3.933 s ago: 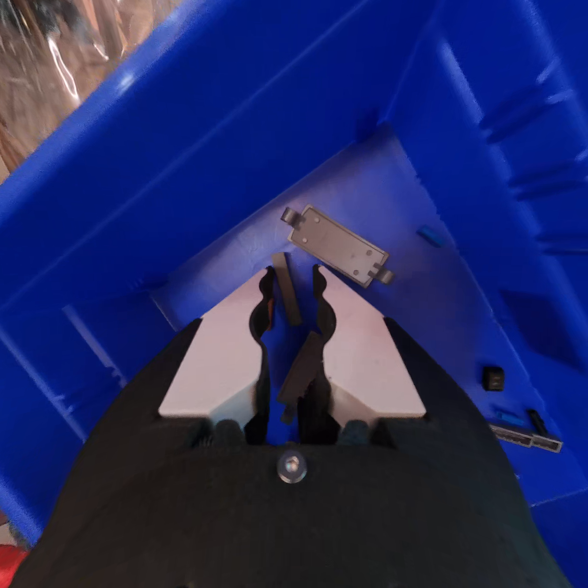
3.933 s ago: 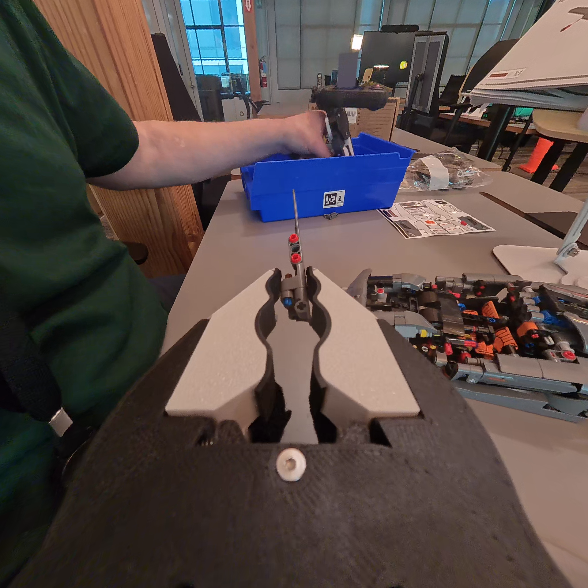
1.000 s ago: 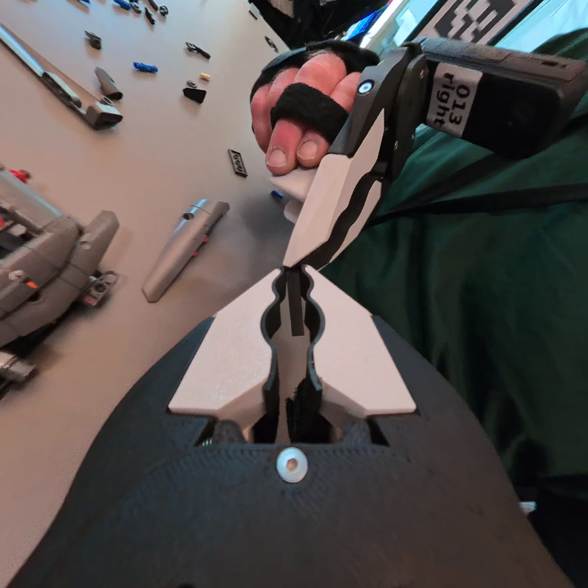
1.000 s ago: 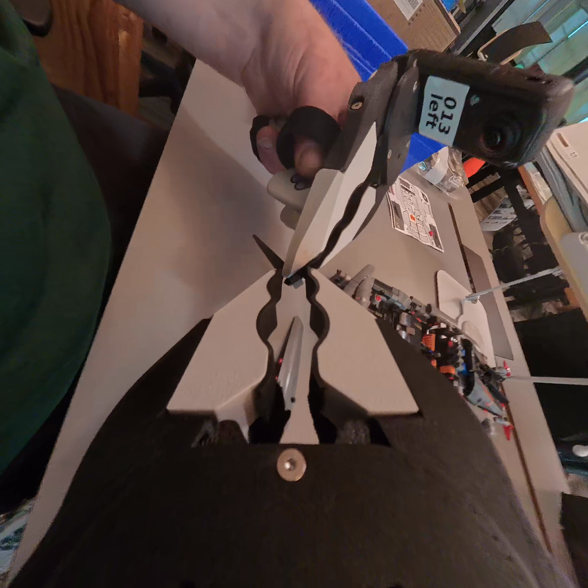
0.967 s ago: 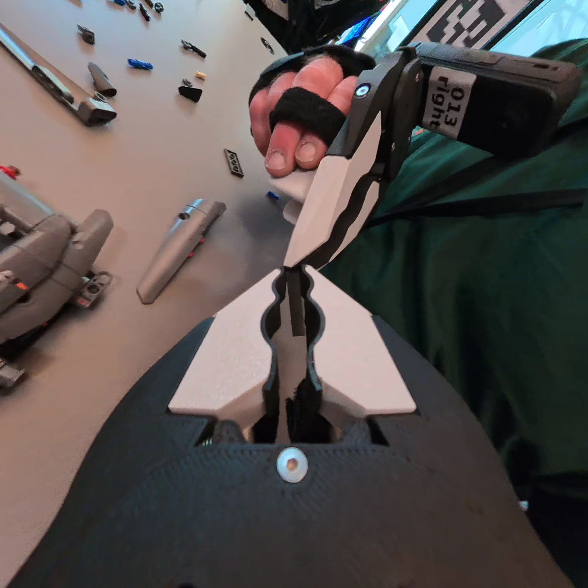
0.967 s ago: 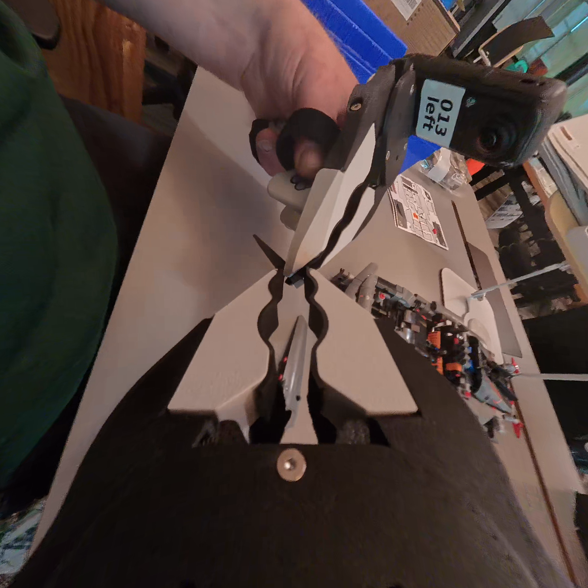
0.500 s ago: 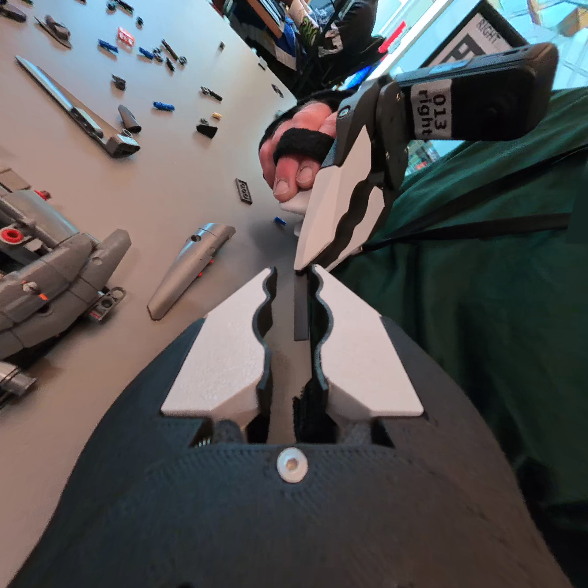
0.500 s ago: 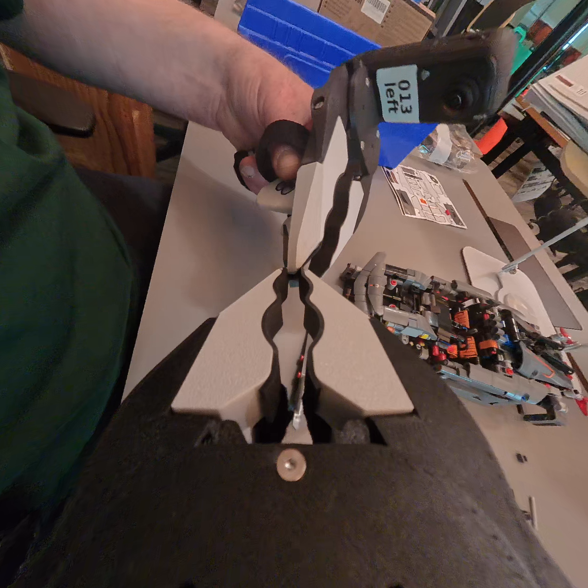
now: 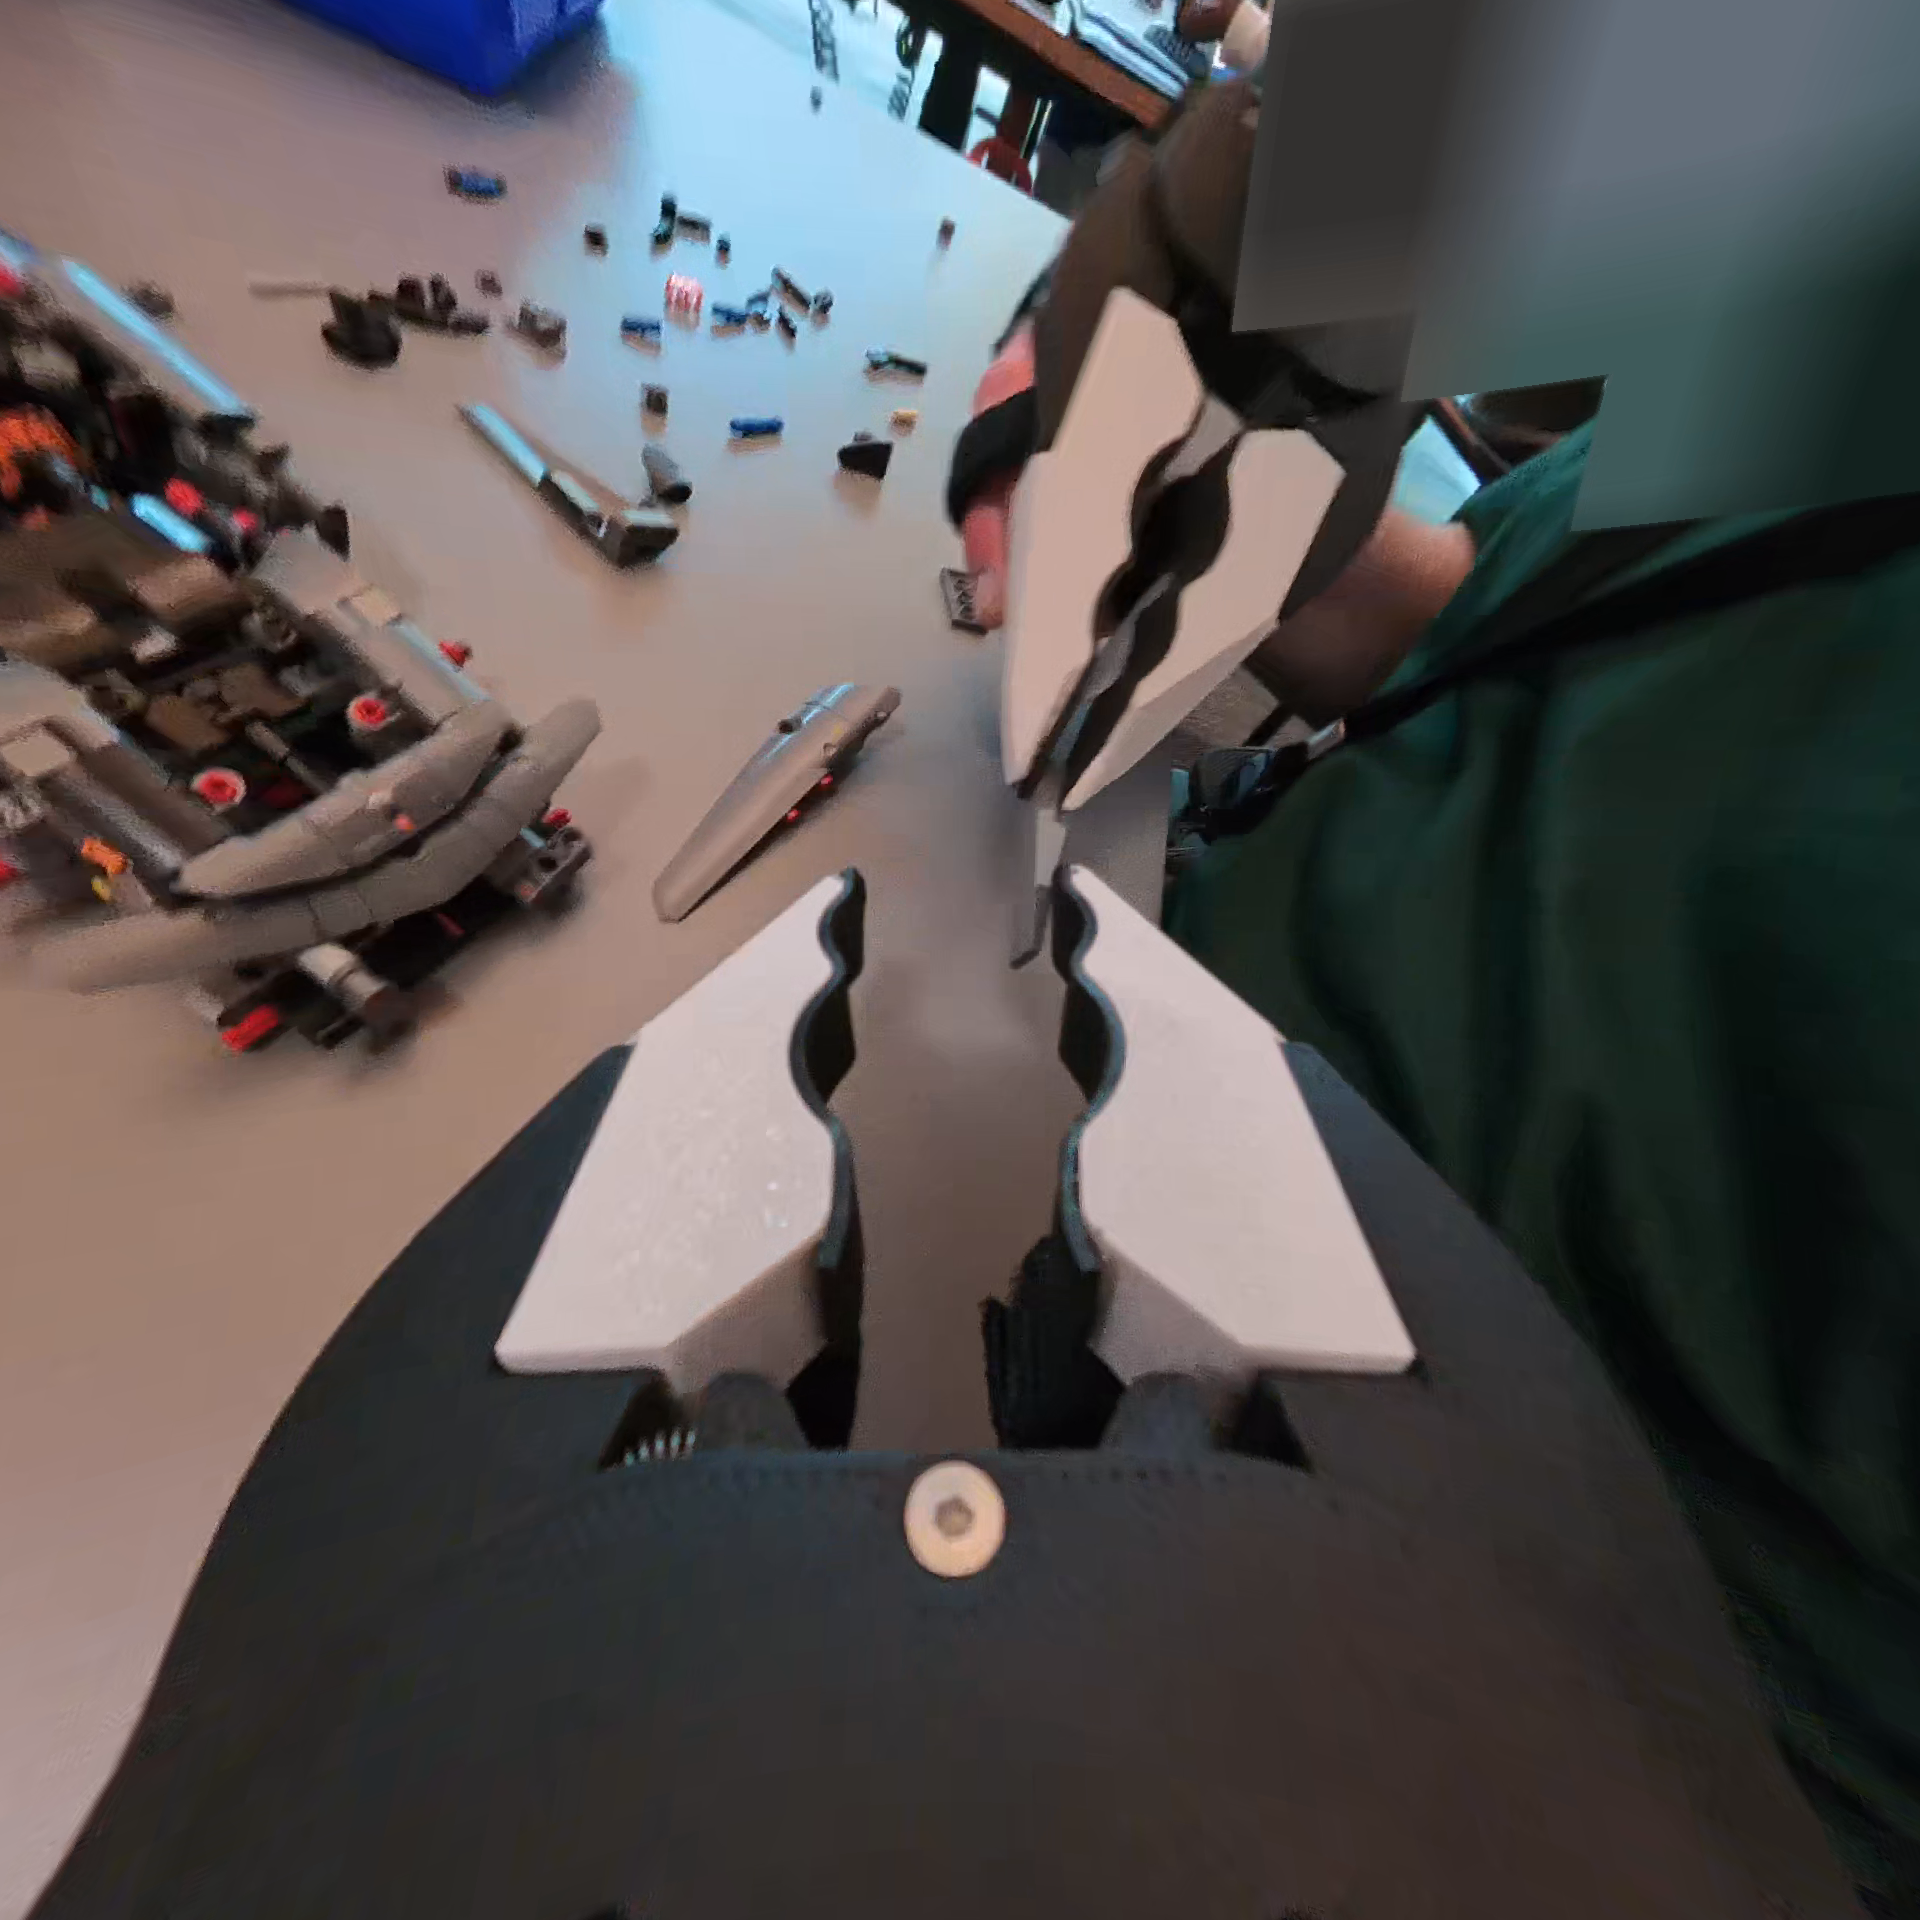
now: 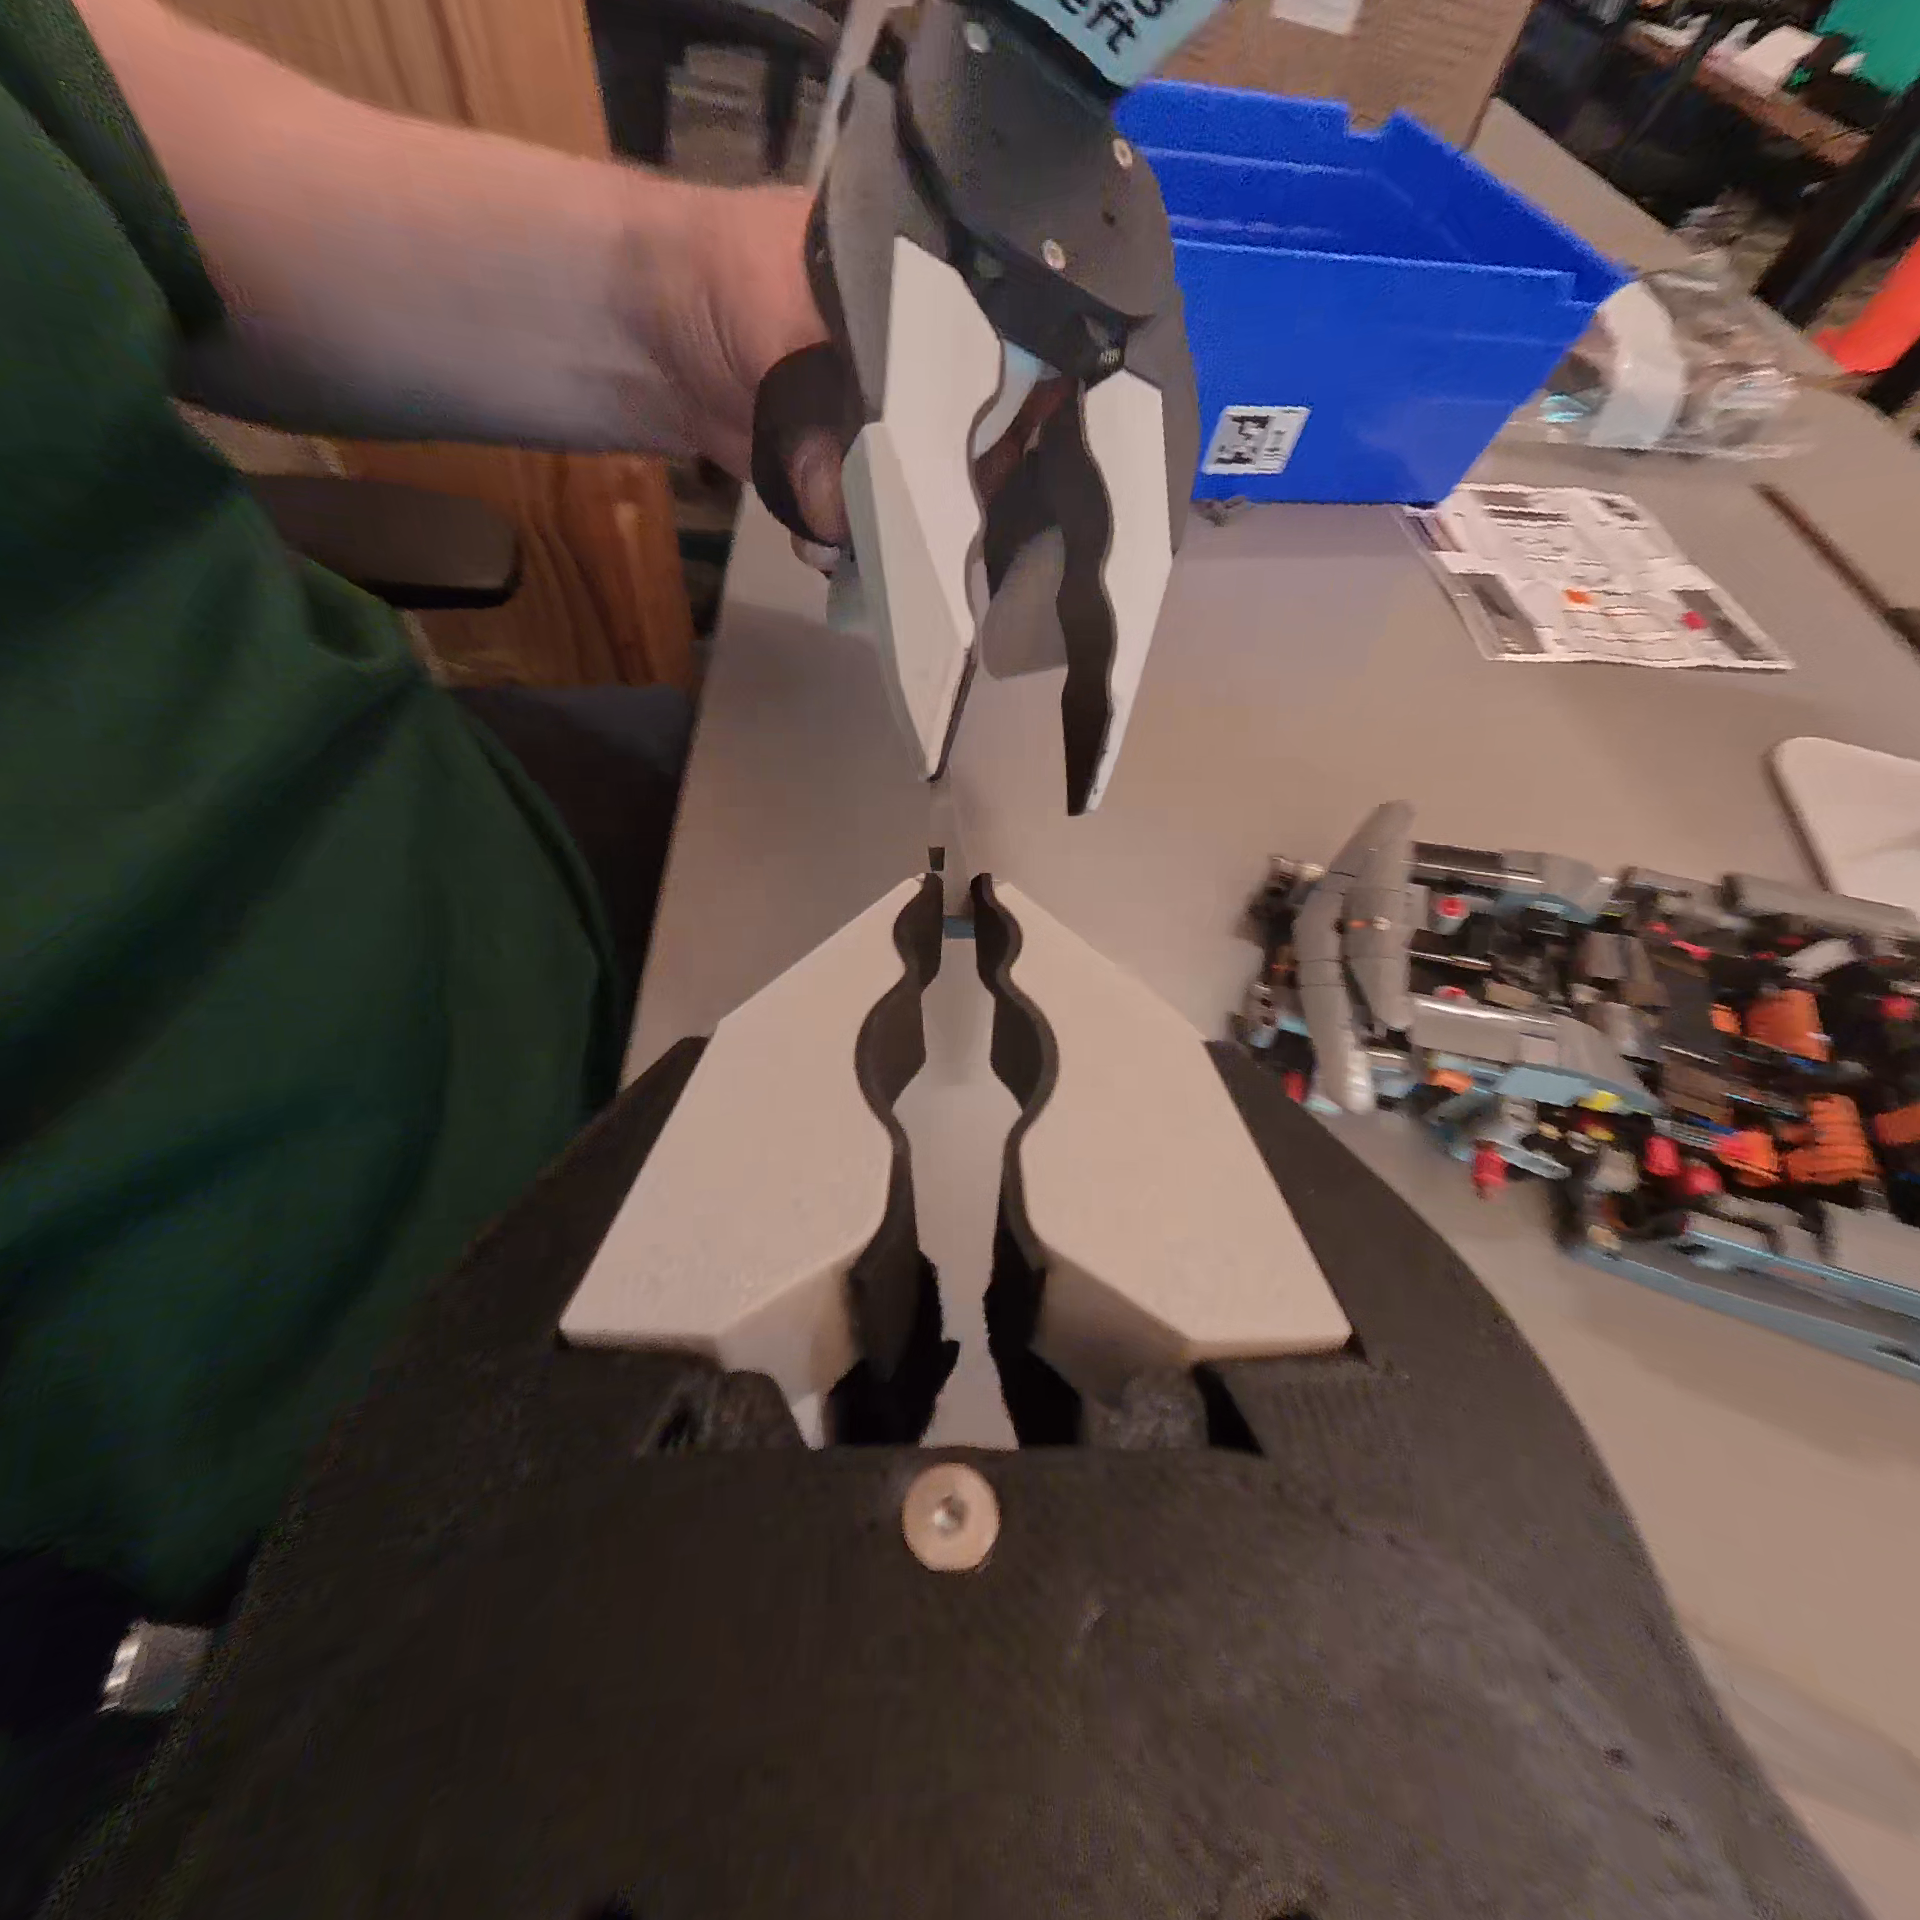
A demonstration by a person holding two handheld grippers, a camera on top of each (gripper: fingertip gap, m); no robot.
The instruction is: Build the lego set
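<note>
The left tool (image 9: pixel 956 914), white-fingered on a black body, stands wide apart with only grey tabletop (image 9: pixel 312 1195) showing between its fingers; a thin dark grey lego strip (image 9: pixel 1034 904) hangs just beside its right fingertip, and motion blur leaves it unclear whether the two touch. That strip runs up into the tips of the right tool (image 9: pixel 1044 795), whose fingers are nearly together around it; in the right wrist view the right tool (image 10: pixel 954 883) pinches the small assembly (image 10: pixel 951 894) at its very tips, though the piece is edge-on and mostly hidden there, showing only a sliver with a blue speck. The left tool (image 10: pixel 1013 784) hangs splayed directly above it, held by a hand (image 10: pixel 727 312) whose fingers are largely covered by the tool body. The grey, black and orange partly built lego car (image 10: pixel 1610 1060) lies on the tabletop well to the side, cut off at the frame edge. A blue plastic bin (image 10: pixel 1351 312) and a printed sheet (image 10: pixel 1579 592) sit farther back. Loose small pieces (image 9: pixel 665 312) scatter the tabletop, too blurred to identify.
</note>
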